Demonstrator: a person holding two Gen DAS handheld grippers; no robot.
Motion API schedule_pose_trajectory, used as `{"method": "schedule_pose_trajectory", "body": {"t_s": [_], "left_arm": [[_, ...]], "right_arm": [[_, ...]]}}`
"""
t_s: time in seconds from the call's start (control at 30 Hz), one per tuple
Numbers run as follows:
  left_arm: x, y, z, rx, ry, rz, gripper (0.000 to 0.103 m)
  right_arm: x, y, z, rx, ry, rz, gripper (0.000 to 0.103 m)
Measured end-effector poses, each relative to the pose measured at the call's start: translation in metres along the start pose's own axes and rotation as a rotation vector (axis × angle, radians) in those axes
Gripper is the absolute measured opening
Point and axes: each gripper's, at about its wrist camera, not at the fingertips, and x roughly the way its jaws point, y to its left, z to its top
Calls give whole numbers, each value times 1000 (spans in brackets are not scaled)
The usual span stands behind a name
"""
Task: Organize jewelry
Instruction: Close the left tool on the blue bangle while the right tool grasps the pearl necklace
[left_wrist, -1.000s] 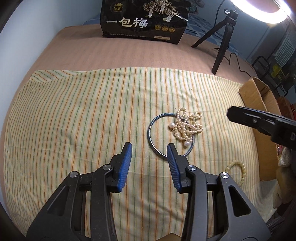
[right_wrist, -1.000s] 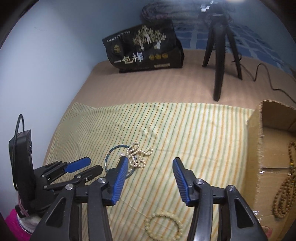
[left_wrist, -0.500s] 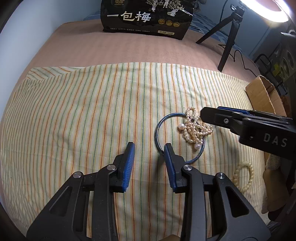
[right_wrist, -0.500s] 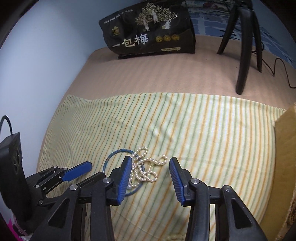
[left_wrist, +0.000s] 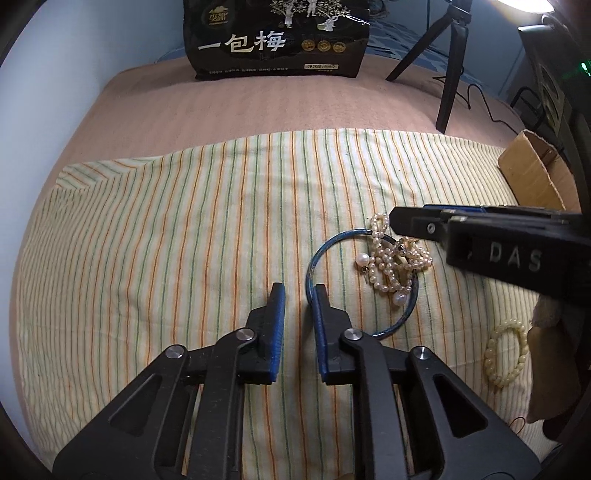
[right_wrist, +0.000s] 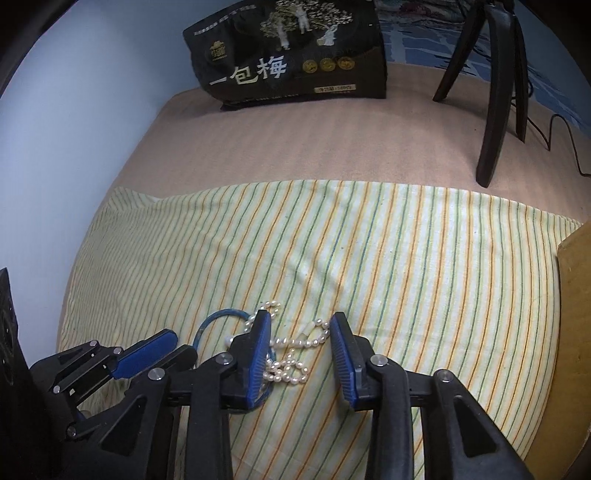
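Pointing steeply down at the striped cloth (left_wrist: 166, 240), the left hand-held gripper (left_wrist: 298, 295) is closing; the blue bangle (left_wrist: 312, 266) rim passes just outside its right finger, nothing lies between the pads, so it grasps nothing. The right hand-held gripper (right_wrist: 299, 328), equally steep, is closing astride the pearl necklace (right_wrist: 288, 365), pads not yet pressing it. The necklace lies tangled over the bangle's 3 o'clock side. A bead bracelet (left_wrist: 504, 354) lies at 4 o'clock from the bangle.
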Motion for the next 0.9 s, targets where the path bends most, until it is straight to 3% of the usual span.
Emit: {"method": "schedule_pose_trajectory", "body": {"t_s": [0.33,0.4,0.63,0.77,0.83,0.9], "left_arm": [[5,3,0,8,7,42,5],[5,3,0,9,6,46,5],[3,9,2,-32,8,-25,5],[4,6,3,-27,11,-29,6],[4,3,4,-24,14,-22,10],[2,4,5,-37,8,-36,28]], "right_arm": [[3,4,-3,-74,26,-44,29],[5,6,-3,-90,25,-72,21],[4,3,-4,-84,26,-72,16],[-1,-3,-4,-55,25,-81,14],[-2,-4,-4,-57,26,-82,14],[-4,-7,-4,-41,22,-69,17]]}}
